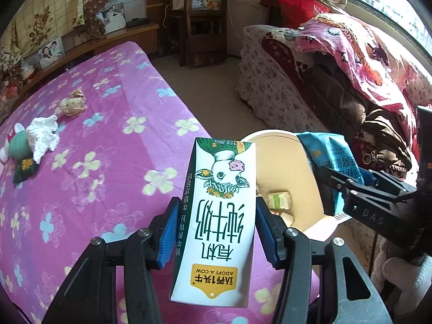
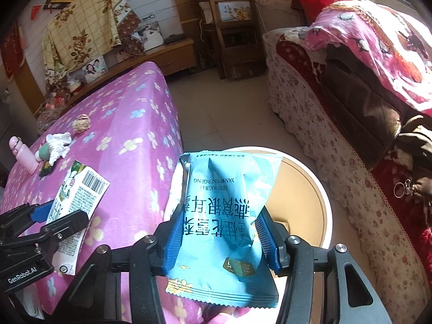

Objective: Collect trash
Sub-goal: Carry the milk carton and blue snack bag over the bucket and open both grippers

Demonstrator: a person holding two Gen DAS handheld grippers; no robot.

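My left gripper (image 1: pixel 216 213) is shut on a white and green milk carton (image 1: pixel 224 178) with a cow printed on it, held over the bed's edge beside the bin. The cream round bin (image 1: pixel 283 162) stands on the floor just right of the carton, with a green-and-white wrapper (image 1: pixel 278 199) inside it. My right gripper (image 2: pixel 220 216) is shut on a light blue snack packet (image 2: pixel 229 178) above the bin's rim (image 2: pixel 324 197). In the right wrist view the left gripper (image 2: pixel 62 213) and its carton (image 2: pixel 81 189) show at the left. The right gripper (image 1: pixel 359 181) shows at the right of the left wrist view.
On the pink flowered bed (image 1: pixel 108 162) lie a crumpled white tissue (image 1: pixel 43 135), a brownish paper ball (image 1: pixel 73 102), a dark green packet (image 1: pixel 24 168) and a pink bottle (image 2: pixel 23 151). A covered sofa (image 1: pixel 270 81) flanks the bin on the right. A wooden chair (image 1: pixel 202 27) stands beyond.
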